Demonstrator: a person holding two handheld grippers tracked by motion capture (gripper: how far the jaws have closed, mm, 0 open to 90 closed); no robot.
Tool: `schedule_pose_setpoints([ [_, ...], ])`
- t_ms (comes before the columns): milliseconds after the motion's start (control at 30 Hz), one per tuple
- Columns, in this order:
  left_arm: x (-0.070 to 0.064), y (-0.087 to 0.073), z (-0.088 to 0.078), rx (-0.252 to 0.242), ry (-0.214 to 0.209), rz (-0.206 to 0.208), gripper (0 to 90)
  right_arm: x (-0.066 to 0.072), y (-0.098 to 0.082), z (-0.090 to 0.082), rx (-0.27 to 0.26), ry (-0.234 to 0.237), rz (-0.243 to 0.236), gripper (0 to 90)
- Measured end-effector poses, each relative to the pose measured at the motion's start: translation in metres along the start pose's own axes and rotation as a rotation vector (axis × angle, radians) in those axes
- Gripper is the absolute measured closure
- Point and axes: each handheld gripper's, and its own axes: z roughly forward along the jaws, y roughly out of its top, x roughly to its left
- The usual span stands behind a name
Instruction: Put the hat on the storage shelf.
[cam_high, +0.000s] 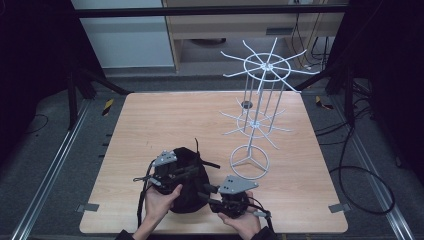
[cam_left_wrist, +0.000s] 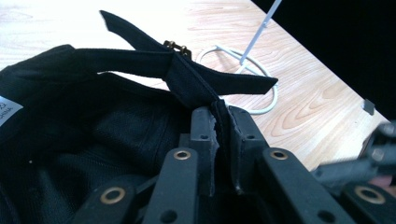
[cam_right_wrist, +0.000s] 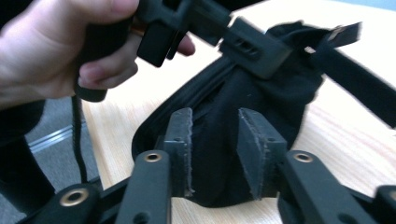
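The wooden table (cam_high: 150, 120) carries a white wire rack (cam_high: 260, 100) standing toward two o'clock, its ring base resting on the wood, and a black cap (cam_high: 187, 187) lying upside down near the six o'clock edge, between the two hands. The person's left hand (cam_high: 159, 202) comes in from six o'clock, palm wrapped around the handle, and points the left gripper (cam_high: 186, 172) toward two o'clock over the cap's rim. The right hand (cam_high: 245, 224) enters from the same edge and aims the right gripper (cam_high: 207, 192) toward ten o'clock at the cap's near side. In the left gripper view a small white label (cam_left_wrist: 8, 108) sits sewn inside the cap at nine o'clock; its printing is too small and cut off to read. The cap's back strap (cam_left_wrist: 187, 77) with a small brass buckle (cam_left_wrist: 176, 45) crosses the upper half of that view, and the left gripper (cam_left_wrist: 222, 122) is clamped tight on the fabric band just under the strap, the cloth squeezed between its pads. In the right gripper view the right gripper (cam_right_wrist: 215, 130) stands partly open, the cap's dark cloth (cam_right_wrist: 261, 93) bulging in the gap between its pads, which do not press on it, while the other hand (cam_right_wrist: 51, 51) and its gripper show above at eleven o'clock.
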Motion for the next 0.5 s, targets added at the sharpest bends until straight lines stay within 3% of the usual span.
schedule_pose_setpoints([
  [100,-0.002,0.002,-0.006,-0.028,-0.020,0.007,83.0,-0.009,0.002,-0.016,-0.049,-0.011,0.022,60.5],
  [200,-0.003,0.003,-0.008,-0.040,-0.023,0.018,83.2,-0.017,0.000,-0.023,-0.054,-0.042,0.032,59.5],
  [300,-0.008,0.006,-0.016,-0.072,-0.046,0.033,83.4,-0.023,-0.005,-0.022,-0.036,-0.053,0.050,57.6],
  [500,-0.019,0.013,-0.031,-0.128,-0.068,0.062,83.6,-0.019,-0.010,-0.011,-0.003,-0.024,0.041,49.5],
])
